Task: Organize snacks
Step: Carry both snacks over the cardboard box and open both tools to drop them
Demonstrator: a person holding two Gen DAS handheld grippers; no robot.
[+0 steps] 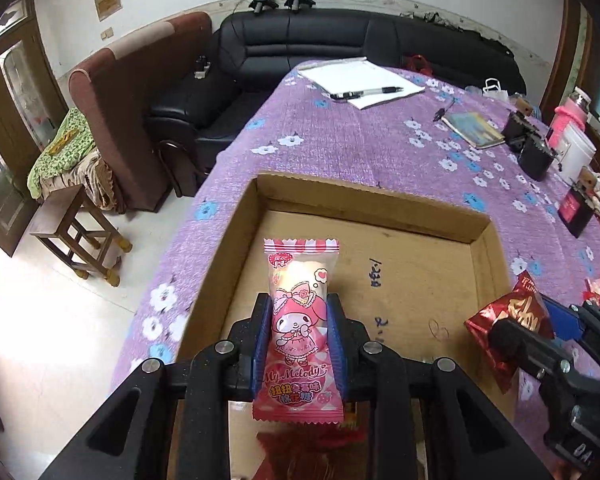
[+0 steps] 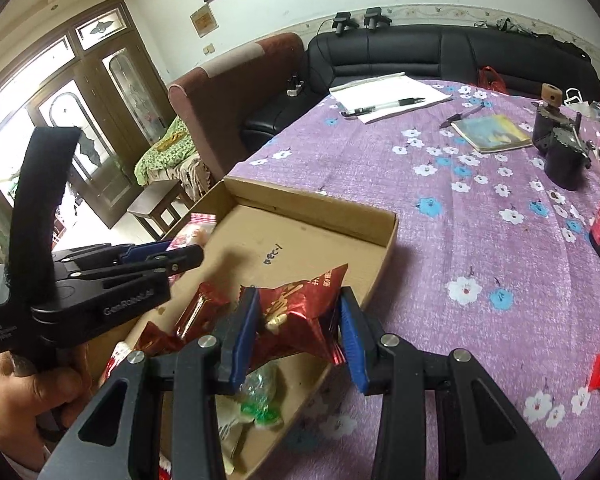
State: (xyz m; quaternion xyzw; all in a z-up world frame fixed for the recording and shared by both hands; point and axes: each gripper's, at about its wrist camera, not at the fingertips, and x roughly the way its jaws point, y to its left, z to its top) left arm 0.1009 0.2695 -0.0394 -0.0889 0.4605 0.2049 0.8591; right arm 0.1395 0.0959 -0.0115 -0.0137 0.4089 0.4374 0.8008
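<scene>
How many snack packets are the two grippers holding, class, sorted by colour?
Pink packet: 1, in the left gripper
Red packet: 1, in the right gripper
Total: 2

Your left gripper clamps a pink My Melody candy packet upright between its blue pads, right above the open cardboard box. To the right of the box, at its rim, your right gripper pinches a red foil snack packet. Beyond the box on the purple flowered tablecloth lie white paper with a pen on it. Far right of the box stands a white cup.
</scene>
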